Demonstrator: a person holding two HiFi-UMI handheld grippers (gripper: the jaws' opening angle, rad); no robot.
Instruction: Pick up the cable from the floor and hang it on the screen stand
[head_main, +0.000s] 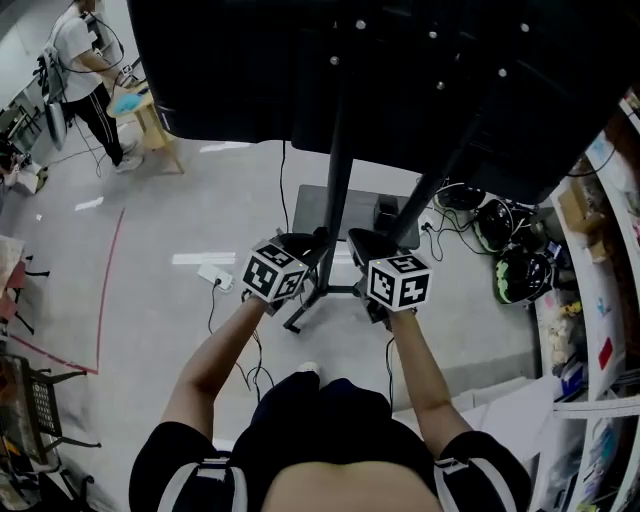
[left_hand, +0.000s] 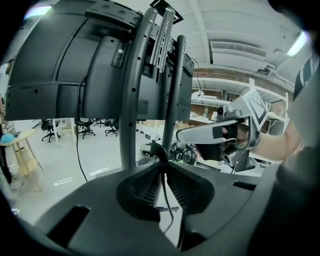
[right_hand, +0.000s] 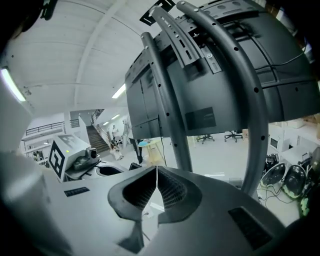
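A thin black cable (left_hand: 161, 152) is pinched between the pads of my left gripper (left_hand: 161, 162), which is shut on it. The cable loops above the tips and hangs down below them (left_hand: 168, 210). In the head view the left gripper (head_main: 300, 245) and right gripper (head_main: 365, 247) are side by side, close to the black poles of the screen stand (head_main: 338, 170). A strand of cable (head_main: 254, 352) dangles under my left forearm. My right gripper (right_hand: 157, 172) is shut with its pads touching; no cable shows between them. The stand's poles (right_hand: 252, 115) and the screen's back (left_hand: 55, 65) rise right in front.
The stand's flat base (head_main: 325, 215) lies on the grey floor. A white power strip (head_main: 215, 276) is on the floor to the left, and helmets with cables (head_main: 520, 272) to the right. Shelving (head_main: 600, 300) runs along the right. A person stands by a wooden stool (head_main: 150, 118) far left.
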